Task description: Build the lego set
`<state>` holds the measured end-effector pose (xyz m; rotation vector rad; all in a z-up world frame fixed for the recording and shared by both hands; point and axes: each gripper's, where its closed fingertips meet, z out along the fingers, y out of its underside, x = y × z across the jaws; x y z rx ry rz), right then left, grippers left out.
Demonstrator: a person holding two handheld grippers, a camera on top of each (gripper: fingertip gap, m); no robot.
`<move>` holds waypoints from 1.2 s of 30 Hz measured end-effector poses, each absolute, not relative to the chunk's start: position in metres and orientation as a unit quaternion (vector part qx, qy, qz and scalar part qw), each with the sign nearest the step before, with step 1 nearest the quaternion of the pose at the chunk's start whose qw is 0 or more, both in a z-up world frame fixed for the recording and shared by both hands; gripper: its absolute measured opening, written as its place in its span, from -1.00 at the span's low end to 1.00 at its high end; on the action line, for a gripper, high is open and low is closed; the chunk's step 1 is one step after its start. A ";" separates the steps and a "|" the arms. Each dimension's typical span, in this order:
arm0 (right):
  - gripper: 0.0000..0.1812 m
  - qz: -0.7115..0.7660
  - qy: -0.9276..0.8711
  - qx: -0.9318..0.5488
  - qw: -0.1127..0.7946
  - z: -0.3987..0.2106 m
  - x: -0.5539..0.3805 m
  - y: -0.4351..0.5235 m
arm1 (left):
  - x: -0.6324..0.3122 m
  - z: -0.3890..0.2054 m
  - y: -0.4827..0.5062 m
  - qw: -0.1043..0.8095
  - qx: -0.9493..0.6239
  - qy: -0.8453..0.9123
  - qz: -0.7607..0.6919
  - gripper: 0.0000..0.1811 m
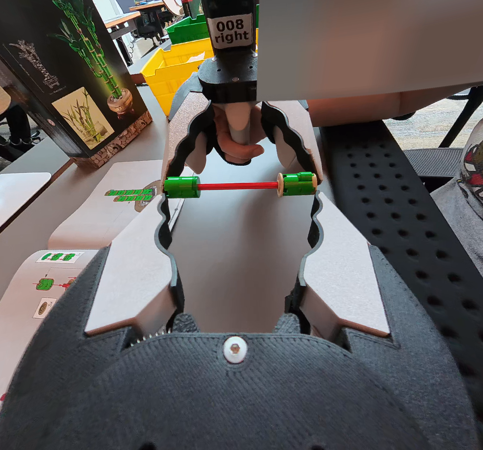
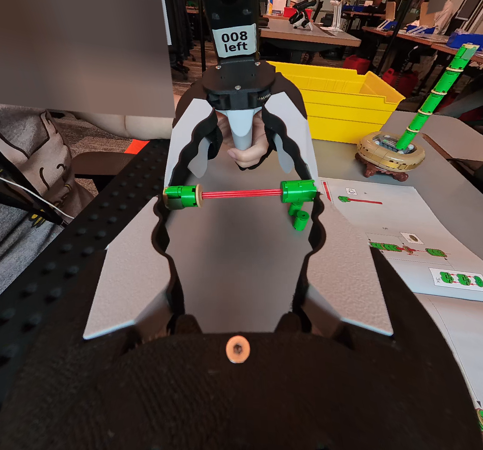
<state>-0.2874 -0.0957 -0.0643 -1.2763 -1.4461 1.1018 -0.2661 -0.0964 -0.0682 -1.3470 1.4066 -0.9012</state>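
A red axle (image 1: 237, 186) carries a green bamboo segment (image 1: 182, 187) on one end and a green segment with a tan disc (image 1: 298, 184) on the other. It hangs above the grey table between two grippers that face each other. My left gripper (image 1: 240, 196) and my right gripper (image 1: 241, 175) both have their jaws spread wide, and their fingertips touch the two ends of the assembly. The right wrist view shows the same axle (image 2: 241, 193), my right gripper (image 2: 238, 201), my left gripper (image 2: 241, 185), and a small green branch piece (image 2: 298, 218) hanging under one segment.
A built green stalk (image 2: 431, 103) stands in a tan pot (image 2: 389, 155) at the right. An open instruction booklet (image 2: 392, 228) lies under the grippers. A yellow bin (image 2: 339, 97) and the set's box (image 1: 65, 71) stand behind. A black perforated panel (image 1: 392, 202) runs along the table edge. Only a small space, under 4 cm, lies between the two pairs of fingers. Both grippers' tips are roughly 12 cm from the small green branch piece (image 2: 298, 218).
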 end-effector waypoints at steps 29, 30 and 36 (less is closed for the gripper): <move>0.21 0.474 -0.550 -0.532 0.435 -0.059 -0.291 -0.093 | -0.266 -0.060 -0.096 0.466 -0.559 0.556 -0.402 0.21; 0.21 0.472 -0.551 -0.534 0.434 -0.060 -0.291 -0.093 | -0.266 -0.061 -0.095 0.463 -0.561 0.555 -0.403 0.21; 0.20 0.466 -0.553 -0.535 0.436 -0.062 -0.291 -0.092 | -0.266 -0.063 -0.094 0.462 -0.560 0.559 -0.401 0.21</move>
